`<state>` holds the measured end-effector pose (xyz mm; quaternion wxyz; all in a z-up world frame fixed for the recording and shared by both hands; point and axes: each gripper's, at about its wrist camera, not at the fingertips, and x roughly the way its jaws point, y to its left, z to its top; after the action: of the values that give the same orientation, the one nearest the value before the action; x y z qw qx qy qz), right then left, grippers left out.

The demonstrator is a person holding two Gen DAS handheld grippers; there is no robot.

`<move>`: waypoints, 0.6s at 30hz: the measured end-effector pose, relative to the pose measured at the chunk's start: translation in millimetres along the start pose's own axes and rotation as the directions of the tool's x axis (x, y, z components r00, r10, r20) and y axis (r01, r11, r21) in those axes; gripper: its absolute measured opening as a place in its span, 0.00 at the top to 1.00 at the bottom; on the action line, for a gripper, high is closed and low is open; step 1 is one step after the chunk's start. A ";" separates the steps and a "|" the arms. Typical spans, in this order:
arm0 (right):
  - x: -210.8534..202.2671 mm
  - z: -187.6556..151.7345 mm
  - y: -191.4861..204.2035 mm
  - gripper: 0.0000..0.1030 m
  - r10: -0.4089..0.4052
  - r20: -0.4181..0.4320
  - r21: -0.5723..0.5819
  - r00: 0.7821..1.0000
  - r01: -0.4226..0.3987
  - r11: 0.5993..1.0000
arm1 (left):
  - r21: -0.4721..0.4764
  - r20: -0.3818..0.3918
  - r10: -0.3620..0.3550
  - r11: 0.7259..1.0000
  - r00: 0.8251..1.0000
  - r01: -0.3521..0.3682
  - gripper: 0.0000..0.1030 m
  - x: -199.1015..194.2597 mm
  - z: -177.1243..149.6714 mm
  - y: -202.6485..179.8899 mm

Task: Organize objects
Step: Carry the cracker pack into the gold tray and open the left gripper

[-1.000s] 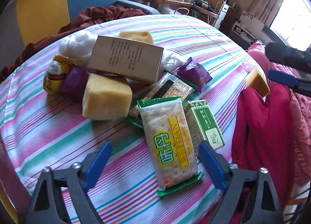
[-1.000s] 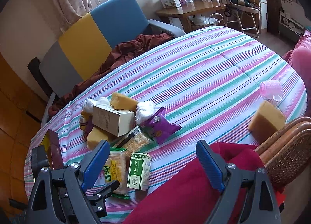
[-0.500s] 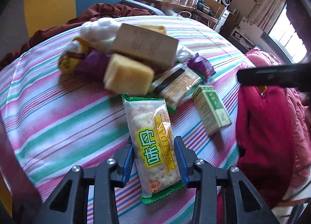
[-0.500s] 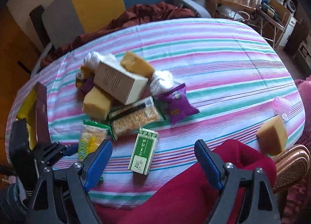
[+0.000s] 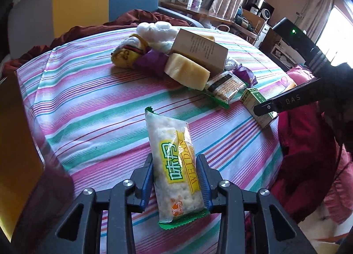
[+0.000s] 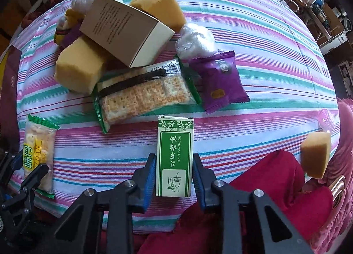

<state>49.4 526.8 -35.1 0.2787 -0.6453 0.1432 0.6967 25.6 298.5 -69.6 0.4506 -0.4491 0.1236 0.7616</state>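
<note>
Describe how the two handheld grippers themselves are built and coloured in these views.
Both are alike: the left gripper and right gripper have black angular frames with triangular cut-outs, silver round bolts at the pivots and blue ribbed pads inside the fingers. From the left view, the right unit's black body carries a green light and white lettering "DAS".

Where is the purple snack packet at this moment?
In the right wrist view, the purple snack packet lies on the striped tablecloth, right of the clear cracker pack, just below the white plastic bundle.

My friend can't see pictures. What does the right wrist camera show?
The right tool is shut on a green and white essential oil box lying on a striped tablecloth. Behind it lie a cracker packet, a purple snack pouch, yellow sponges and a tan carton.
</note>
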 end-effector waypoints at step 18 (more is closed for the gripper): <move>15.9 -33.9 -7.8 0.70 0.042 0.023 0.038 0.999 -0.043 0.998 | -0.070 0.018 0.044 0.997 0.999 -0.042 0.21 -36.6 -11.6 21.3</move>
<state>81.5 517.4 -53.7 0.2779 -0.6290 0.1672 0.7066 22.2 258.6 -51.7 0.4193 -0.4545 0.1021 0.7792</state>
